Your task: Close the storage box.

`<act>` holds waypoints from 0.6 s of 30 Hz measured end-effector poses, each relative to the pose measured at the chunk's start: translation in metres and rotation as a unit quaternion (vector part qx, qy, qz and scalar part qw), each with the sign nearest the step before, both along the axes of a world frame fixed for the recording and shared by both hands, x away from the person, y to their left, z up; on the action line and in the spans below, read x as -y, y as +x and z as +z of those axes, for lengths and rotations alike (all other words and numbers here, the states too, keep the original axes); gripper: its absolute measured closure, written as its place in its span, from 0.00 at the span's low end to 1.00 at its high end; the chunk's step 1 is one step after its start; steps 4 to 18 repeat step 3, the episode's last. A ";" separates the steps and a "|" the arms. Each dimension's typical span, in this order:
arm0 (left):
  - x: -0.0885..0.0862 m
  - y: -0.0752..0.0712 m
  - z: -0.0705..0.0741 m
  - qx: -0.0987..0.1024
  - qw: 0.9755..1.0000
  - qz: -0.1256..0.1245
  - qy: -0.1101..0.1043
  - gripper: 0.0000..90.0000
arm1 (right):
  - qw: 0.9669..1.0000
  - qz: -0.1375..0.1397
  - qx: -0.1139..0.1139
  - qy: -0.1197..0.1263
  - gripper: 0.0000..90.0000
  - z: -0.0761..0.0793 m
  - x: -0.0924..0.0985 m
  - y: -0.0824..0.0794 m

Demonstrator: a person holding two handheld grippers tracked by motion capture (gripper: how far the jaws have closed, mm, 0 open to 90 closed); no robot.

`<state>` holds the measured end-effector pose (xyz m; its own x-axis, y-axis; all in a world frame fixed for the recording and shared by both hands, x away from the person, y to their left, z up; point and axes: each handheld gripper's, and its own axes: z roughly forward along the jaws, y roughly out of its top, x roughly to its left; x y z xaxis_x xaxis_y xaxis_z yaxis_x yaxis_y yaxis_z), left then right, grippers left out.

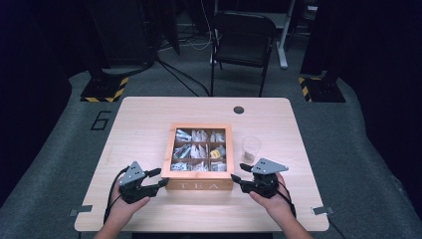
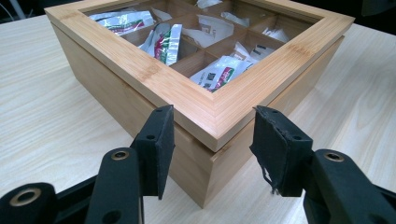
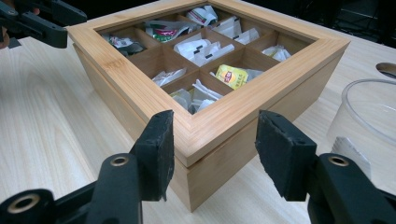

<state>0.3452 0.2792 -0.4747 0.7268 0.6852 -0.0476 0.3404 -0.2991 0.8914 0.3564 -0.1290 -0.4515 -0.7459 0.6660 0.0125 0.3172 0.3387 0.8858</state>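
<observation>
A wooden tea box [image 1: 201, 185] with a glass-windowed lid lies flat and closed in the middle of the table, "TEA" on its front wall. Sachets fill its compartments, among them a yellow one [image 3: 231, 75]. My left gripper [image 1: 160, 178] sits at the box's front left corner. In the left gripper view its jaws [image 2: 212, 140] stand open either side of that corner of the box [image 2: 140, 70]. My right gripper [image 1: 238, 172] is at the front right corner, its jaws [image 3: 214, 144] likewise open astride the corner of the box [image 3: 121, 60].
A clear plastic cup [image 1: 251, 148] stands just right of the box, close to my right gripper, and appears as the cup [image 3: 369, 107] in the right gripper view. A cable hole [image 1: 239, 109] sits in the table's far side. A black chair [image 1: 242, 37] stands beyond the table.
</observation>
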 end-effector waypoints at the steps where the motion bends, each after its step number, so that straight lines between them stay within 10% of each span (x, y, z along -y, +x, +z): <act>1: 0.001 0.000 0.000 0.003 1.000 -0.001 0.003 0.54 | 1.000 0.000 0.000 0.000 0.51 0.000 0.000 0.000; 18: 0.001 -0.001 0.000 -0.001 1.000 -0.006 0.004 0.54 | 1.000 0.000 0.002 -0.006 0.51 -0.001 -0.001 0.001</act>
